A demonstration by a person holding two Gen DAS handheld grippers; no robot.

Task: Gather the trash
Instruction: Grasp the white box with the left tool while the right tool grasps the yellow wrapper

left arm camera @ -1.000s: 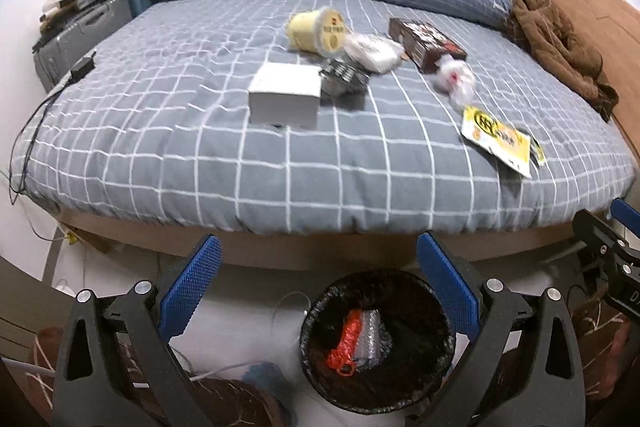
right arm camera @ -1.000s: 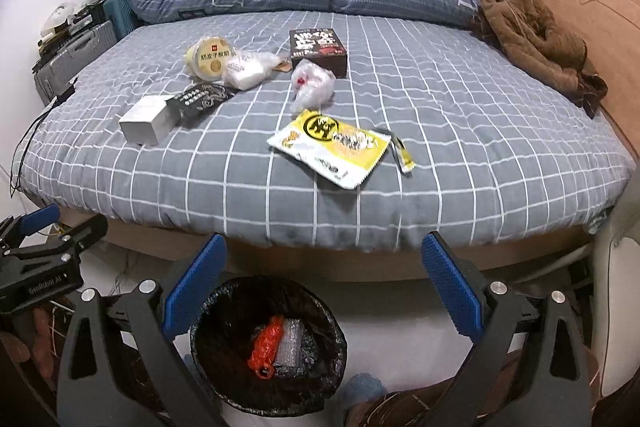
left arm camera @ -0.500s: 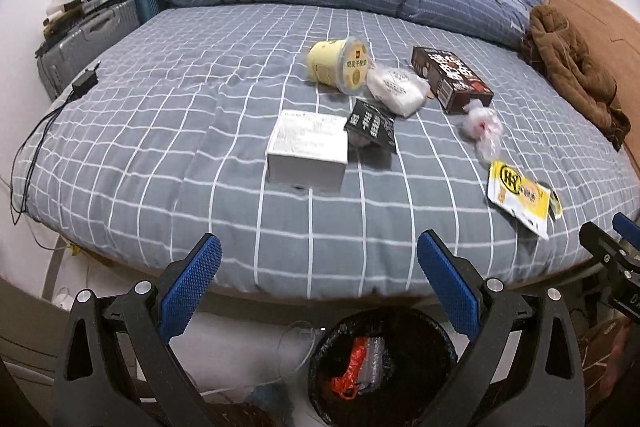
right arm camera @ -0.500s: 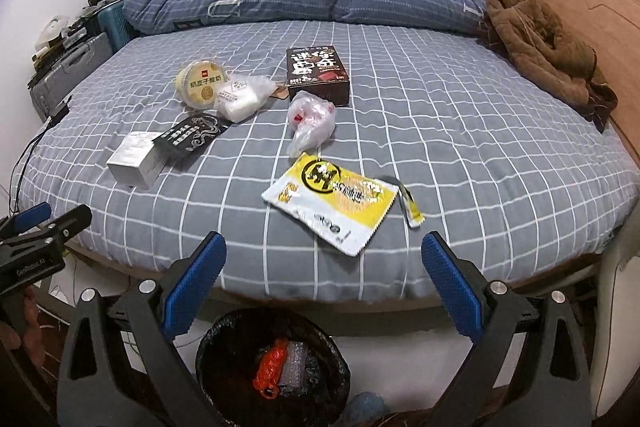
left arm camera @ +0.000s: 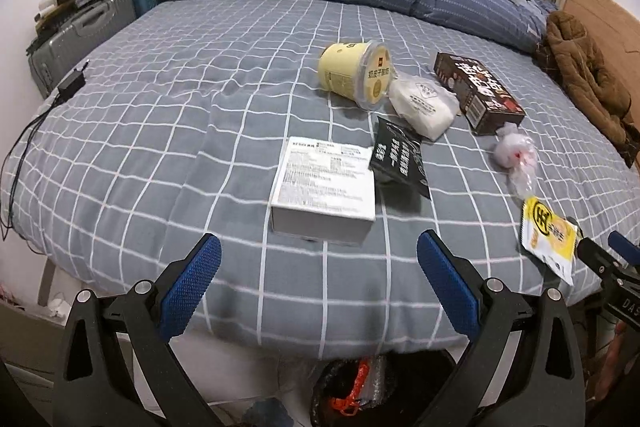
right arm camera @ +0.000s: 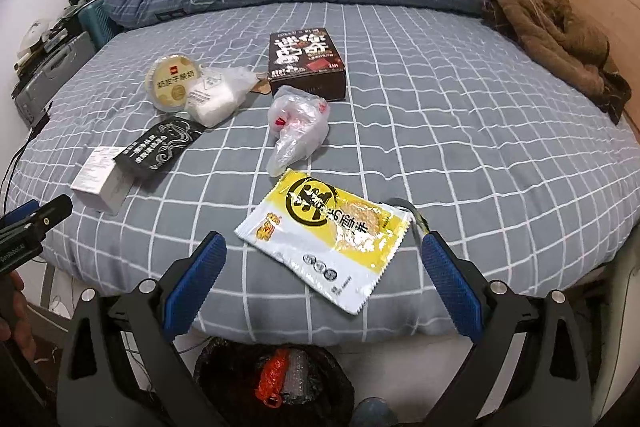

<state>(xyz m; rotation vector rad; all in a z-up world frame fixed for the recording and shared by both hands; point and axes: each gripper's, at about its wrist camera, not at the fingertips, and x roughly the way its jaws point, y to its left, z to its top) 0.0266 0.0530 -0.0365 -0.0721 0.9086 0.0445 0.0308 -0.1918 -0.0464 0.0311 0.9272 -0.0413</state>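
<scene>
While both jaws stand spread and empty, the left gripper [left arm camera: 318, 267] faces a white cardboard box [left arm camera: 324, 191] at twelve o'clock. The right gripper [right arm camera: 324, 267] — likewise released — faces a flat yellow-and-white snack packet [right arm camera: 326, 239], black-lined trash bin [right arm camera: 224, 359] at six o'clock.

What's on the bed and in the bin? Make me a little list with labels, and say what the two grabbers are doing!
place: bed with a grey checked sheet
trash on bed: white box, black packet, yellow tub, white pouch, dark box, clear bag, yellow packet
bin: on the floor at the bed's foot, orange scrap inside
left gripper: open, empty, facing the white box
right gripper: open, empty, over the yellow packet
</scene>
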